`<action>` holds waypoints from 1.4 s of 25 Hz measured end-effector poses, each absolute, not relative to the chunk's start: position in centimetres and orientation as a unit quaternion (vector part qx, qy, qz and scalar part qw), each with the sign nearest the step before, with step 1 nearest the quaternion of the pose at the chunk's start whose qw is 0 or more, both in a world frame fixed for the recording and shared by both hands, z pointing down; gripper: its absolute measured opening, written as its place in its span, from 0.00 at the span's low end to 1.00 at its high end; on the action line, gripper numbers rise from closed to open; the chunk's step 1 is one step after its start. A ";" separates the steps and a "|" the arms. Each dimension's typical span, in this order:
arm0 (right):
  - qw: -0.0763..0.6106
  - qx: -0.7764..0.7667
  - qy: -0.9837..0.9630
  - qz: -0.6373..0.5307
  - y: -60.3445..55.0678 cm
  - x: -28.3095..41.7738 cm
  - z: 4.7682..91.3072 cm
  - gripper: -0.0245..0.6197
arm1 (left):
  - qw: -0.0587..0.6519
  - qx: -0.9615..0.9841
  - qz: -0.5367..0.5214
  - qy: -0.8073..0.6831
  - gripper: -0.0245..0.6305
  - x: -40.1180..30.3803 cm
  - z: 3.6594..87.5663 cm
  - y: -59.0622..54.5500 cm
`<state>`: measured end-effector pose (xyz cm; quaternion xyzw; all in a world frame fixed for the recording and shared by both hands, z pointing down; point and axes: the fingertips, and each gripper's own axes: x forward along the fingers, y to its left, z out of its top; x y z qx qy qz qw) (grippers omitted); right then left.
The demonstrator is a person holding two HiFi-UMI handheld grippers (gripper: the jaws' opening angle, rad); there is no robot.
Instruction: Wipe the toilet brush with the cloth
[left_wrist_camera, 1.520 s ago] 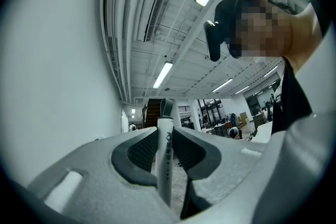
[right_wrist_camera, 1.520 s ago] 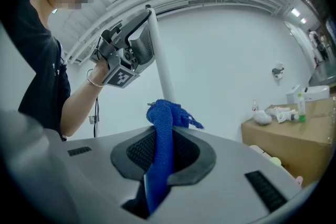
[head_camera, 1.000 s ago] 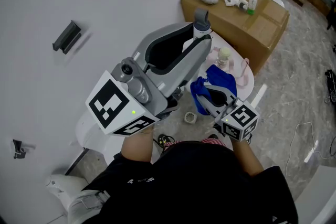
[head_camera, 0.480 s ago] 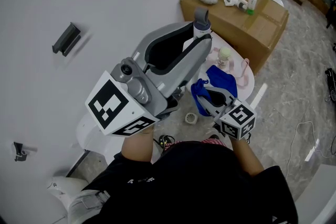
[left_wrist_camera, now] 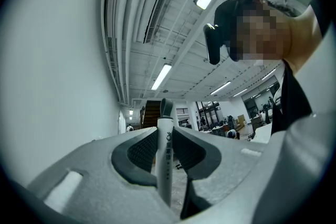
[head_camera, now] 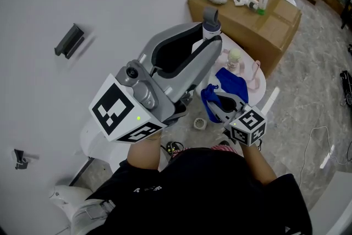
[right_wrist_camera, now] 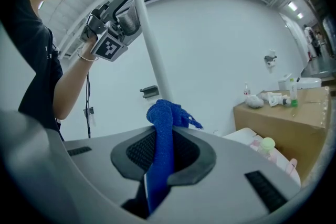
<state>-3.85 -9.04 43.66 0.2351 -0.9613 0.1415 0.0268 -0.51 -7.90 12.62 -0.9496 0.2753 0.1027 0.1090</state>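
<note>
I read the left gripper as clamped on the toilet brush, its pads pressing the white handle just below the grey cap; this hand has kept its place over the last second; the brush is carried in the air, resting on nothing, and its bristle end is outside every view. The right gripper is closed on the blue cloth, with a bunched end standing proud of the jaws; it has sunk slightly, which the head view shows only as a small shift; in the right gripper view the bunched end sits against or just in front of the shaft, and I cannot confirm contact. Judgement: a downward wipe along the shaft is starting or under way; the lower shaft remains to be covered.
</note>
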 end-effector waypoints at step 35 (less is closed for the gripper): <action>0.077 0.243 -0.947 0.194 -9.6 -3.6 49.6 0.14 | 0.107 -0.950 0.107 0.273 0.18 -0.5 12.4 -7.8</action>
